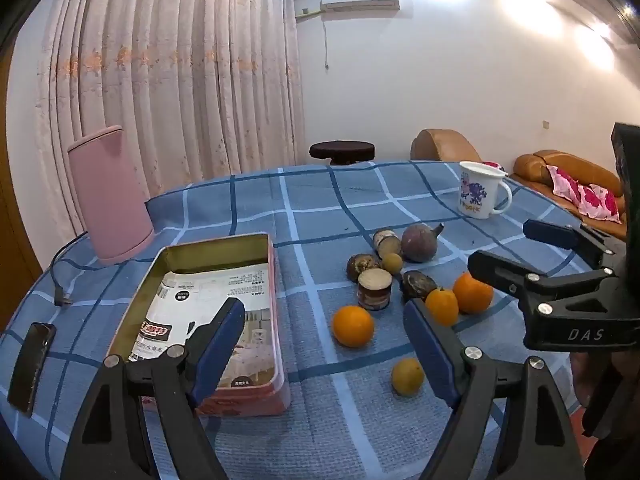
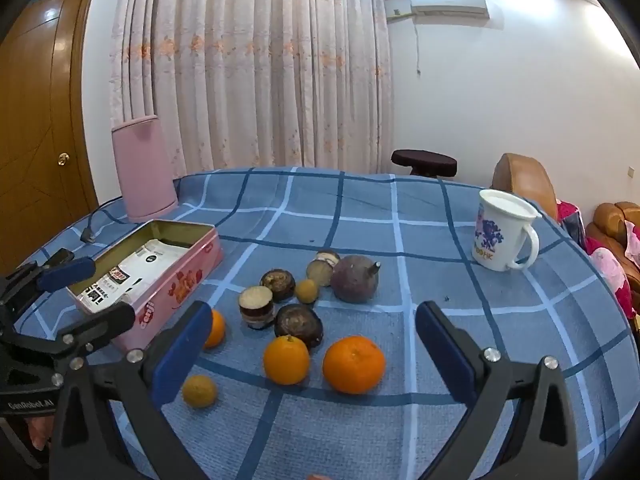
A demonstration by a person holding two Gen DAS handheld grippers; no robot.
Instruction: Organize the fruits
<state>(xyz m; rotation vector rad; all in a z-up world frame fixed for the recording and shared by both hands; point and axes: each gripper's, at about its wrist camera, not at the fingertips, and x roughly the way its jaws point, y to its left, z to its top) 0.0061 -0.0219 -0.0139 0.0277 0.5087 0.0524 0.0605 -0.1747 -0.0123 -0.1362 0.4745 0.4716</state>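
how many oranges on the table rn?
3. One nearest the right gripper, one beside it, one partly hidden behind that gripper's left finger. None visible in the tin.

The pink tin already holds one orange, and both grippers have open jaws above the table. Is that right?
Not quite. The pink tin holds only printed paper, no orange; the left wrist view shows its inside. The oranges lie on the tablecloth. Both grippers, left and right, do have open jaws.
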